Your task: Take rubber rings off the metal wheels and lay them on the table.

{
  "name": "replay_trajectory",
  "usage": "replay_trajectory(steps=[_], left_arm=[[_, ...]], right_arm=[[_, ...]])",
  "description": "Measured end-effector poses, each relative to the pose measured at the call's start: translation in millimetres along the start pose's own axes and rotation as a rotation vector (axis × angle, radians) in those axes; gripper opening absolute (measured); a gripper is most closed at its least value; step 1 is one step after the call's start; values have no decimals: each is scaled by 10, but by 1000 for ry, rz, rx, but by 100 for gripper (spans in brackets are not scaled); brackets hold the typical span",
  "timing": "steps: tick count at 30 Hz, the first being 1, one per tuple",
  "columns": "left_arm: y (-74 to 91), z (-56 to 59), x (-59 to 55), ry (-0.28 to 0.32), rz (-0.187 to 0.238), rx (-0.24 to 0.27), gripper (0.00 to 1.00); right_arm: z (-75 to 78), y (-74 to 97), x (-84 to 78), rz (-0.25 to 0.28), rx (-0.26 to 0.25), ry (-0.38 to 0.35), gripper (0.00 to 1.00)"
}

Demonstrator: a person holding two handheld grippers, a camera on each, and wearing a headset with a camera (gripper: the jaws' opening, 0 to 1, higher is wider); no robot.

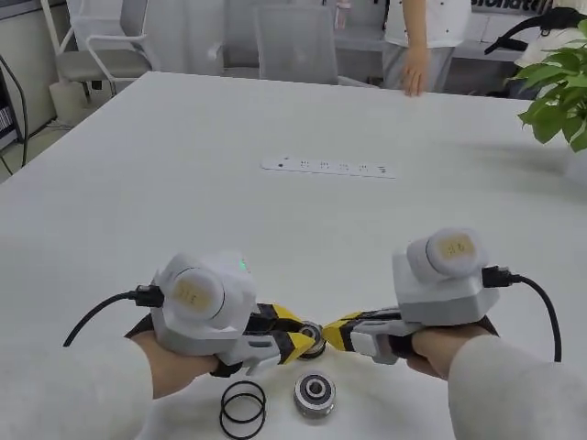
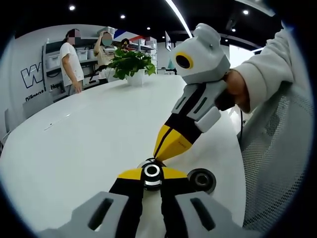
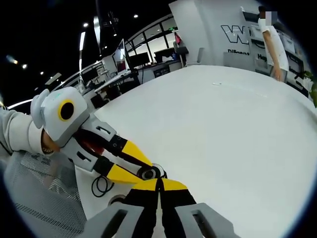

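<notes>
Nearest us, 2 rubber rings lie on the counter beside a loose metal wheel. Our left claw clamps a second wheel. Our right claw is pinched closed, its tips touching that wheel's rim.

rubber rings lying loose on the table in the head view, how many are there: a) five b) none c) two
c: two black rubber rings lie overlapping on the table, just left of a loose metal wheel.
</notes>
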State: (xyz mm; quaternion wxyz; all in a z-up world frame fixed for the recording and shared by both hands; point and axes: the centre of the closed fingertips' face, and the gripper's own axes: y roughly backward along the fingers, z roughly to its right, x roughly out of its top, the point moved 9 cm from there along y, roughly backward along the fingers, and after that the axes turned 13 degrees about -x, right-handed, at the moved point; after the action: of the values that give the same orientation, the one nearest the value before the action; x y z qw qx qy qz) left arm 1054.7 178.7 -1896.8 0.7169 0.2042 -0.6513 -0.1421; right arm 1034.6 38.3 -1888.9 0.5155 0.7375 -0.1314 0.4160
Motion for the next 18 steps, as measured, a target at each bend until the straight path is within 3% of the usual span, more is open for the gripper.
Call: replay_trajectory(steps=[18], left_arm=[[6, -1, -8, 4, 7, 1, 7]], right_arm=[[-27, -2, 29, 9, 18, 3, 0]])
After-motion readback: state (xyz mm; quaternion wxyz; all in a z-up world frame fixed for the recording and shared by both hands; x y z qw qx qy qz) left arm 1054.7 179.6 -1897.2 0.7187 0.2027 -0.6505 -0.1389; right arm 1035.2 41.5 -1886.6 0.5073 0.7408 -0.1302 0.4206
